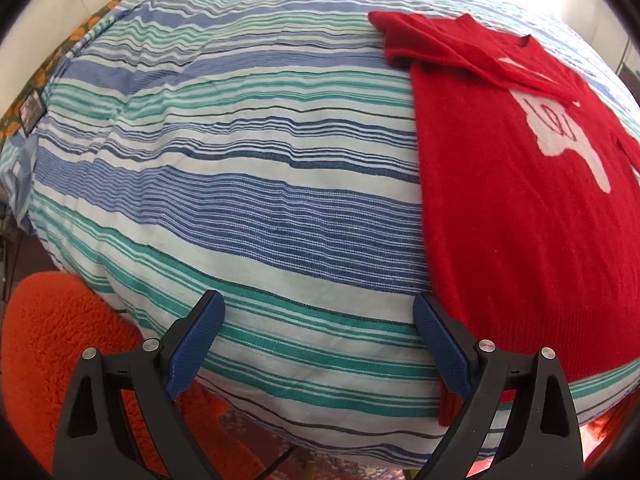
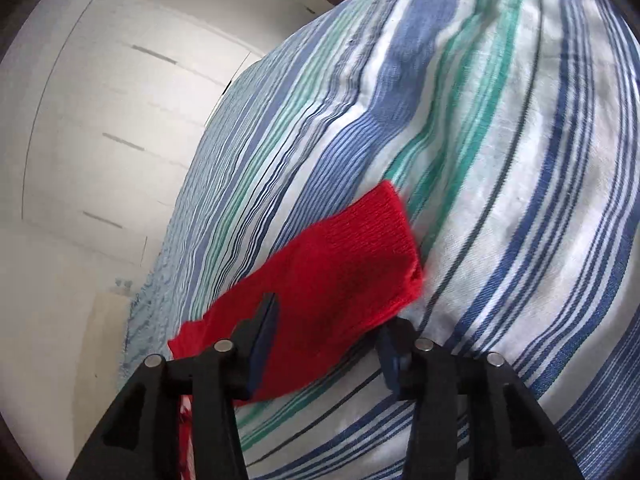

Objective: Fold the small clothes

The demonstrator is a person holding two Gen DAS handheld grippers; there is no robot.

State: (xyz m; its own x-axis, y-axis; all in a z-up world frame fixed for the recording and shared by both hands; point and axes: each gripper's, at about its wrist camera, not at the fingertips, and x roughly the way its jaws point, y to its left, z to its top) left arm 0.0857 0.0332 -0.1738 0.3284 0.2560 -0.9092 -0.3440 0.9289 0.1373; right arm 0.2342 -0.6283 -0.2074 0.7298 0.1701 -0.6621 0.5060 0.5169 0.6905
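Knitwear like this red sweater (image 1: 520, 200) is soft, light and floppy on the striped bed cover (image 1: 240, 200). My right gripper (image 2: 326, 344) pinches its sleeve (image 2: 352, 256); my left gripper (image 1: 316, 344) gapes empty beside its hem, the next hold.

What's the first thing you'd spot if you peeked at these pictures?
The bright red sweater with a white picture on its front, lying on the right side of the blue, green and white striped bedcover. Next, its red sleeve stretched over the stripes, between the right gripper fingers.
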